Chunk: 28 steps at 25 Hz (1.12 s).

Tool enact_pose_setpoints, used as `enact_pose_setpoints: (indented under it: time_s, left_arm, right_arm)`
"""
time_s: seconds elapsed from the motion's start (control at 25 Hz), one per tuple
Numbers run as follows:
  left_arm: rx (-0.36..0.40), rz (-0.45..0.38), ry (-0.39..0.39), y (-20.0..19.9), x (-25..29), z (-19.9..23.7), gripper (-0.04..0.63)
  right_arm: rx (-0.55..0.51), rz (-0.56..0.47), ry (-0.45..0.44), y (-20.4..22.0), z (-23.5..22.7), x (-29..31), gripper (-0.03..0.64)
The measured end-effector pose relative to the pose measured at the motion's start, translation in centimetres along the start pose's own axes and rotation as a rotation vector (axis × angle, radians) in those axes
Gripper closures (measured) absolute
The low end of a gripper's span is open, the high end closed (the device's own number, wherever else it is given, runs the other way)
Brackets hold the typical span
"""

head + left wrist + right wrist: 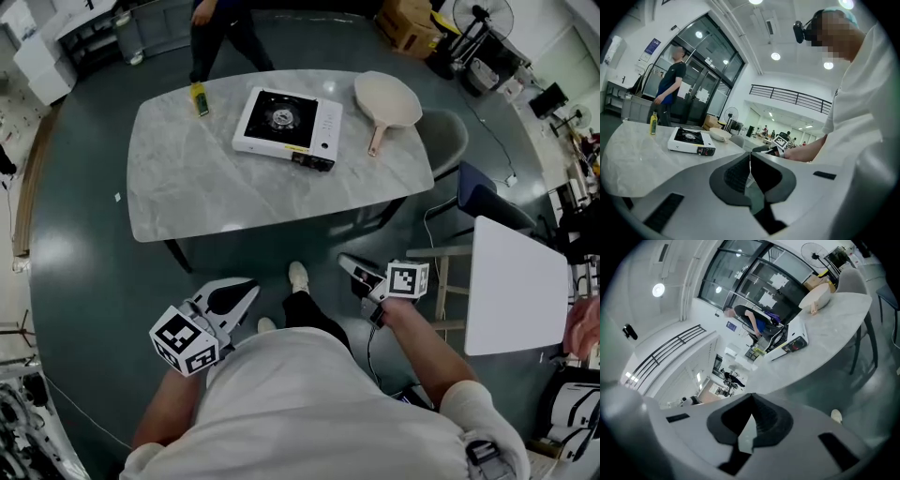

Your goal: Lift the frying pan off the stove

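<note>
Far left on the table (pixel 187 197), a rounded slab w/ a grey-white marble look, a small yellow bottle (pixel 199 97) stands upright near the far edge. Next over is the stove (pixel 286 125), a flat, boxy white camping type w/ a black burner top and a dark knob panel along one side. The frying pan (pixel 387 99) is already off it. It's lying on the tabletop just right of the stove, not touching it: round, smooth, pale cream, w/ a light wooden-looking handle pointing toward the near edge. Can't tell if it's face up or face down tbh. A grey chair (pixel 452 141) w/ a curved back is tucked in at the table's right end, and a flat white rectangular top (pixel 516 281) sits further right. Down low, both grippers are close to the person's body, well apart from the table. Left gripper (pixel 251 287): white plastic shell, ribbed black pads, jaws closed tip to tip w/ nothing in them. Right gripper (pixel 347 262): same build, also pinched together & empty.
</note>
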<state>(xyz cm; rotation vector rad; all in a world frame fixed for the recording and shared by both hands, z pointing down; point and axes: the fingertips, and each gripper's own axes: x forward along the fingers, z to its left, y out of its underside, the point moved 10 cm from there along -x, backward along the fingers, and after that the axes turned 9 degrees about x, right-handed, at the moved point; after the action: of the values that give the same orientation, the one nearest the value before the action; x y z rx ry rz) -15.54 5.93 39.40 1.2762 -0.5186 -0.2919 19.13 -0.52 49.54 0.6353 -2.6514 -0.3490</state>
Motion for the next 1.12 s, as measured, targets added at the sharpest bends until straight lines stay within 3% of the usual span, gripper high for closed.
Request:
enact_pose_setpoints:
  time_s: [0.28,1.12]
  left_arm:
    - [-0.005,0.001,-0.029,1.0,-2.6,-1.2,0.575]
    - [-0.021,-0.009,-0.064,2.3,-4.7,-2.7,0.575]
  right_arm:
    - [-0.139,0.090,0.030,4.8,3.1,0.1,0.612]
    - [-0.317,0.159,-0.018,6.7,6.8,0.9,0.612]
